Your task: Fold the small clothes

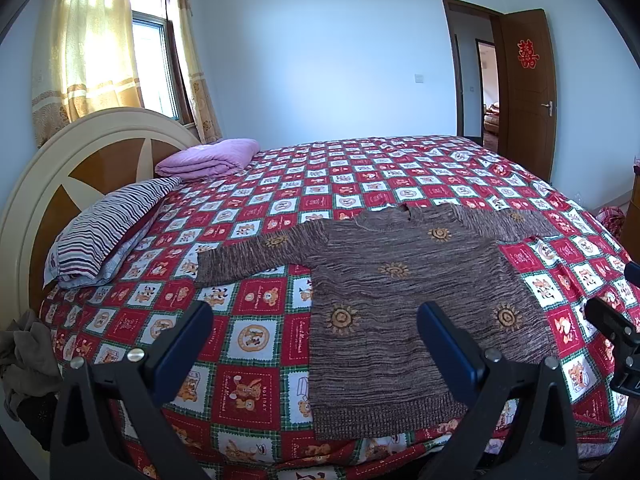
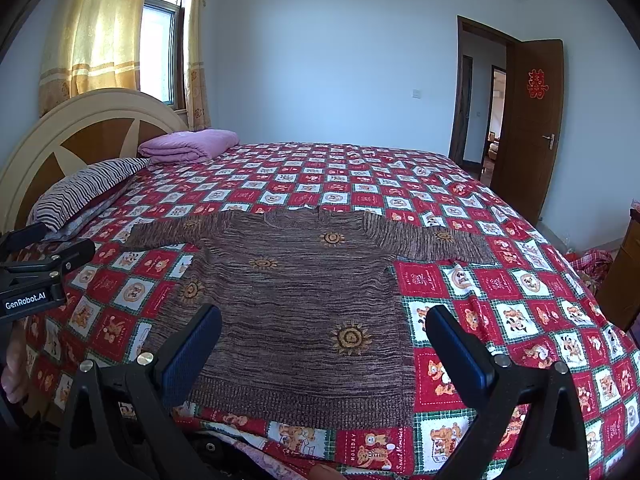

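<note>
A small brown knitted sweater [image 1: 404, 292] with orange sun motifs lies flat on the bed, front up, both sleeves spread out to the sides, hem toward me. It also shows in the right wrist view [image 2: 304, 300]. My left gripper [image 1: 316, 312] is open and empty, held above the hem's left corner. My right gripper [image 2: 324, 320] is open and empty, held above the hem's right part. The right gripper's body shows at the right edge of the left wrist view [image 1: 616, 332]; the left gripper's body shows at the left of the right wrist view [image 2: 40, 268].
The bed has a red, white and green checked cover [image 1: 256, 312]. A striped pillow [image 1: 108, 228] and a folded purple blanket [image 1: 212, 158] lie by the round headboard [image 1: 52, 184]. Dark clothes [image 1: 24, 364] hang at the bed's left. A brown door [image 1: 528, 92] stands open.
</note>
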A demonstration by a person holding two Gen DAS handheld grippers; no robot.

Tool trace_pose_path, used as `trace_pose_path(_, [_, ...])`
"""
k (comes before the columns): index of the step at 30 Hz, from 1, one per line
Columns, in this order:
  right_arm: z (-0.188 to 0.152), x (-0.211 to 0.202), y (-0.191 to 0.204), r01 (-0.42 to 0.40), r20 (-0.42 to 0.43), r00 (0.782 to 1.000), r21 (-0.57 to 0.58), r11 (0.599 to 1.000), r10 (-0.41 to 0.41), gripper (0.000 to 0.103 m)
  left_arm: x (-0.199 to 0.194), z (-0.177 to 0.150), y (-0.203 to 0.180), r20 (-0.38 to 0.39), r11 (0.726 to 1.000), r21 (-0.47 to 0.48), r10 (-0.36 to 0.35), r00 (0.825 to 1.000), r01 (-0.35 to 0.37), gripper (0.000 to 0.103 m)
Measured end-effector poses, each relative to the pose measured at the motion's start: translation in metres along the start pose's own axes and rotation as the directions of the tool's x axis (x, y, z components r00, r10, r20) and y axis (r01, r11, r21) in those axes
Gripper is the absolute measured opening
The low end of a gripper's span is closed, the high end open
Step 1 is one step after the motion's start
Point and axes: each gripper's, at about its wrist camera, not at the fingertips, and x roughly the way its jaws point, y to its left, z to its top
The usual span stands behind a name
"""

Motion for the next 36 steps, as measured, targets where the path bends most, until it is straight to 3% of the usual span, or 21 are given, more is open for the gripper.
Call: trace_pose_path(36, [-0.0009,0.0010,0.0019,-0.002,-0.004,1.000,-0.004,1.000,0.002,0.102,0.0016,-0.0030,-0.0010,-0.005,1.000,0.001,-0.002,1.000,0.002,0.103])
